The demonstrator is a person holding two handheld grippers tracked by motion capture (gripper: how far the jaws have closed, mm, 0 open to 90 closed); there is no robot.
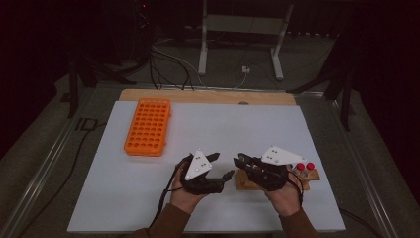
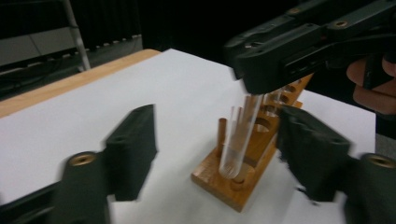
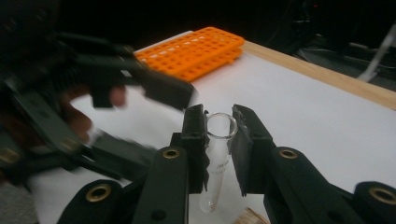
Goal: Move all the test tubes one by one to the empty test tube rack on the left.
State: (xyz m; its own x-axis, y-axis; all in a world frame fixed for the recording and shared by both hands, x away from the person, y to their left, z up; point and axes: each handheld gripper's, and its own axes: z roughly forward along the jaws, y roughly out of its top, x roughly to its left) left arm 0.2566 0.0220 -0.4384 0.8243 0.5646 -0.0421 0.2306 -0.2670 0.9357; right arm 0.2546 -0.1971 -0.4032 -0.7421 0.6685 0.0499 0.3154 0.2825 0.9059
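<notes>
My right gripper is shut on a clear, uncapped test tube, gripping it just under the rim. The tube hangs tilted over the near end of a wooden tube rack, its bottom just above the rack. My left gripper stands open to the left of the rack, one jaw on each side of the tube's line and touching neither tube nor rack. In the high view the left gripper and the right gripper nearly meet at the front of the table, over the rack.
Two red-capped tubes stand at the right end of the wooden rack. An orange many-holed rack lies at the back left of the white sheet. Beyond the table's wooden back edge are cables and a metal stand.
</notes>
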